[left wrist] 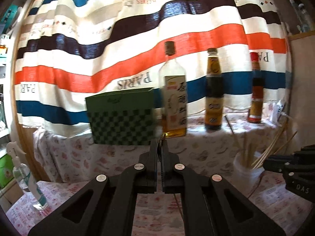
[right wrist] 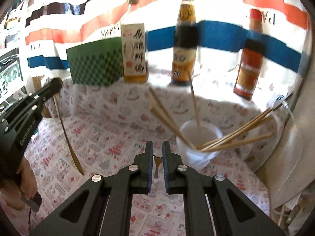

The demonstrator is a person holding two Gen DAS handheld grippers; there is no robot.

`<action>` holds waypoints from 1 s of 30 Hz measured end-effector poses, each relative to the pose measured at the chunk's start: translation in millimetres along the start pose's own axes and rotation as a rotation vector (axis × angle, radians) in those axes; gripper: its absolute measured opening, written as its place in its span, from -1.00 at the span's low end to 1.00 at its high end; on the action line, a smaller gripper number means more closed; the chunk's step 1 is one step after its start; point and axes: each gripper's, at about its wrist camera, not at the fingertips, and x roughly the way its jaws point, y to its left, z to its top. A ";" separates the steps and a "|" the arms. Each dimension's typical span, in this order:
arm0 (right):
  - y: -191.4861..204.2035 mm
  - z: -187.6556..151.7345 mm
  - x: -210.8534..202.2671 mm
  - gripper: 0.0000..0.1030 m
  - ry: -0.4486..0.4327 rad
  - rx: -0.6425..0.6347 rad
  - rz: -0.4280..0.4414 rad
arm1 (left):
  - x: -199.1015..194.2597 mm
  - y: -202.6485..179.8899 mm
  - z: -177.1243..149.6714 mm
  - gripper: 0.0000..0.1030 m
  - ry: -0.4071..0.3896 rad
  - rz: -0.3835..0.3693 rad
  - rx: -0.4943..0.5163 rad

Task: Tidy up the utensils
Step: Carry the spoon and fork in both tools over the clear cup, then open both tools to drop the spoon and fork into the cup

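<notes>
The left gripper (right wrist: 56,85) pinches 1 thin, stiff, light bamboo chopstick (right wrist: 68,135) by its top, hanging above the worktop's (right wrist: 110,129) left edge. The right gripper (right wrist: 157,147), nearly closed, clamps another chopstick's end (right wrist: 157,164) near the white plastic cup (right wrist: 196,137).

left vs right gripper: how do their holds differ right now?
The left gripper is shut on one long chopstick that hangs down to the table; the right gripper pinches a short wooden piece between its pads. The left jaws look fully closed; the right jaws stand slightly apart. Both are black two-finger grippers holding wooden utensils near the white cup.
</notes>
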 end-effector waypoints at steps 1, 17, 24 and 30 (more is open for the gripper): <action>-2.8 4.2 -4.6 -0.80 -0.013 0.006 -0.003 | 1.5 -2.7 5.2 -0.96 0.007 -0.023 -0.011; -64.3 67.4 -34.8 -0.80 -0.195 0.135 -0.076 | 27.7 -83.2 103.2 -0.96 -0.077 -0.216 -0.060; -97.9 67.6 -4.3 -0.80 -0.183 0.198 -0.103 | 70.9 -124.5 98.3 -0.96 -0.113 -0.160 -0.009; -119.5 59.6 24.3 -0.80 -0.139 0.221 -0.115 | 102.8 -144.3 72.6 -0.96 -0.078 -0.163 0.016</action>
